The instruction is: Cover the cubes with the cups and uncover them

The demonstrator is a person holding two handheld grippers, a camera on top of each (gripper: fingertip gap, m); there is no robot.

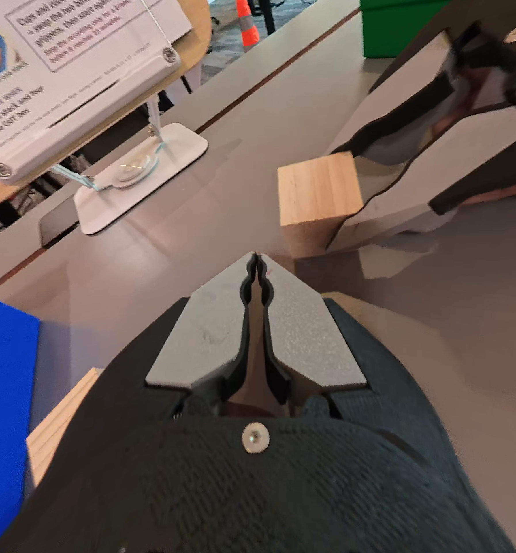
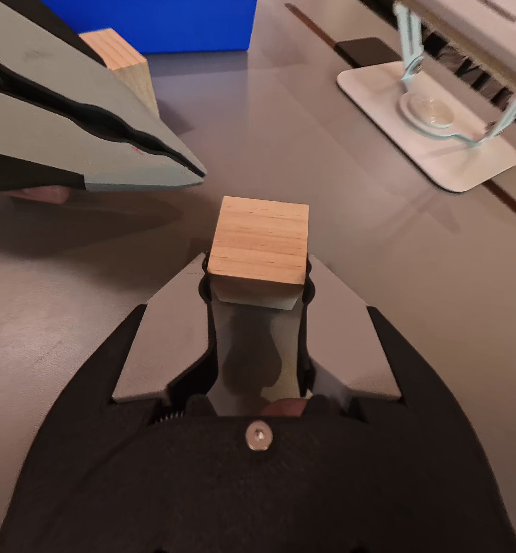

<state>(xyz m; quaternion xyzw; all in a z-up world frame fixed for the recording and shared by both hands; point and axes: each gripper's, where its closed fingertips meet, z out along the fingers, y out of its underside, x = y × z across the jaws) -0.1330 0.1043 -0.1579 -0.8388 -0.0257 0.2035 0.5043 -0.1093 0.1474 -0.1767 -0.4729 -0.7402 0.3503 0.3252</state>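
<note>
**Right wrist view: tool closed on a wooden cube, no cup at hand**

The right wrist view shows the right tool (image 2: 256, 269) with its two fingers set against the left and right sides of a wooden cube (image 2: 259, 242); both pads look pressed to the wood, so this reads as a pinch on the cube, which sits on or just above the grey table (image 2: 370, 299). At ten o'clock from it the left tool (image 2: 201, 176) hangs with its tips pressed together and nothing between them. Beyond that, at eleven o'clock, a second wooden cube (image 2: 122, 59) stands just in front of a blue box (image 2: 161, 27). At two o'clock a white stand (image 2: 430, 143) carries an instruction sheet.

The left wrist view agrees: the left tool (image 1: 257, 257) is closed on air, and at one o'clock the right tool (image 1: 355, 194) grips the cube (image 1: 316, 188). A green box (image 1: 394, 27) stands farther off in the same direction.

No cup shows in either view, so the step in hand seems to be placing a cube rather than covering it. The next move likely calls for setting this cube flat, spreading the right fingers clear without nudging it, then finding a cup; the left one is free for that.
</note>
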